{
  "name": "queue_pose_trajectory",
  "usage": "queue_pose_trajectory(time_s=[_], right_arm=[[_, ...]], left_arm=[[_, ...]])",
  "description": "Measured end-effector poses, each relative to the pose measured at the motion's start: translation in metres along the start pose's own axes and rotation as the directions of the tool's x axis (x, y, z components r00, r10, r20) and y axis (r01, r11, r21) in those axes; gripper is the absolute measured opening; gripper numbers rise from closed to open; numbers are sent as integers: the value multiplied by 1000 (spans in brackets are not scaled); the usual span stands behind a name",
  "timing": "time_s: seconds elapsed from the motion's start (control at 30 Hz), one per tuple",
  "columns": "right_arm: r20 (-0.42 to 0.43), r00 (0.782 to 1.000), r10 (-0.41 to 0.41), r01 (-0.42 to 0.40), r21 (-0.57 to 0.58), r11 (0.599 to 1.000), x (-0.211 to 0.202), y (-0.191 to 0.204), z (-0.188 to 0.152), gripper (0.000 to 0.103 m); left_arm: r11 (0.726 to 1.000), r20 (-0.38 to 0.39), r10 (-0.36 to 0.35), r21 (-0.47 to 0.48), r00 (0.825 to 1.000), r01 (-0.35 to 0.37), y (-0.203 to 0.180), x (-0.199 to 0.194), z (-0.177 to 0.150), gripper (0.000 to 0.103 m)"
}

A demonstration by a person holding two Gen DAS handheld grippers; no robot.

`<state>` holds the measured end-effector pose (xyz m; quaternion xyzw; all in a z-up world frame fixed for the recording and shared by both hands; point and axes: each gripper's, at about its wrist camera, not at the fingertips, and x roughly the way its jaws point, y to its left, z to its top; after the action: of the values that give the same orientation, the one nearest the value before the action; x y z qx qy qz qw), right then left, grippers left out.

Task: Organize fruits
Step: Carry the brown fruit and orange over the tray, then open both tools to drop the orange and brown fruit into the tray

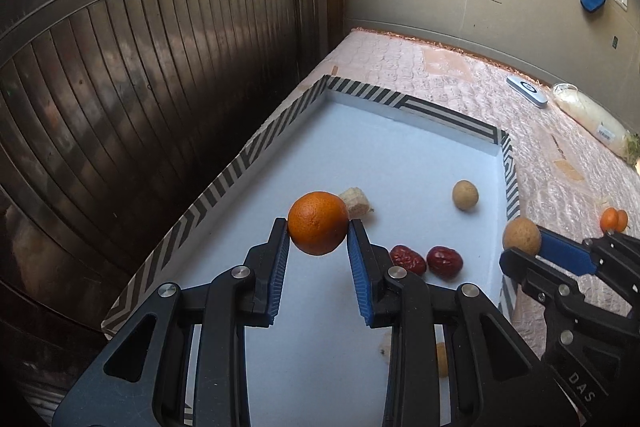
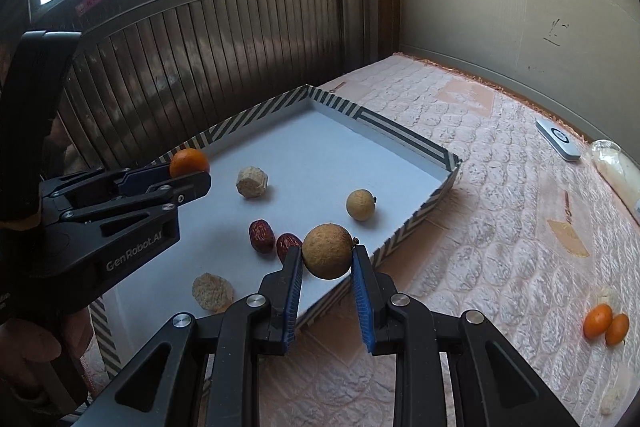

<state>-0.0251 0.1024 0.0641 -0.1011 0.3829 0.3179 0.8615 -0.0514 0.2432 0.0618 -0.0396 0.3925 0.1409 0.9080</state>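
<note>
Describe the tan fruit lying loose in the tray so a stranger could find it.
Find the striped-rim tray on the pink mattress. Near its right wall lies a round tan fruit. Unlike the same fruit held in the right tool, it rests free, away from the two red dates.

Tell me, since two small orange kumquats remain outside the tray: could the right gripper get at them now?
Probably not yet: the right gripper is shut on a round tan longan, though the two small orange kumquats lie unobstructed on the pink quilted mattress.
</note>
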Motion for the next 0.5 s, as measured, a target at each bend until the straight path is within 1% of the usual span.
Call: queue_pose_trajectory(time_s=[0.17, 0.3, 0.5], right_arm=[[-18, 1000, 7, -7, -13, 1000, 16, 2, 9, 24], [-35, 999, -9, 8, -23, 1000, 31, 2, 15, 24], [-63, 998, 8, -9, -18, 1000, 45, -1, 18, 24]], left_arm=[[1000, -18, 15, 0, 1000, -15, 4, 6, -2, 29], [1000, -19, 15, 3, 1000, -15, 5, 6, -2, 29], [1000, -31, 22, 6, 999, -21, 7, 11, 1, 29]])
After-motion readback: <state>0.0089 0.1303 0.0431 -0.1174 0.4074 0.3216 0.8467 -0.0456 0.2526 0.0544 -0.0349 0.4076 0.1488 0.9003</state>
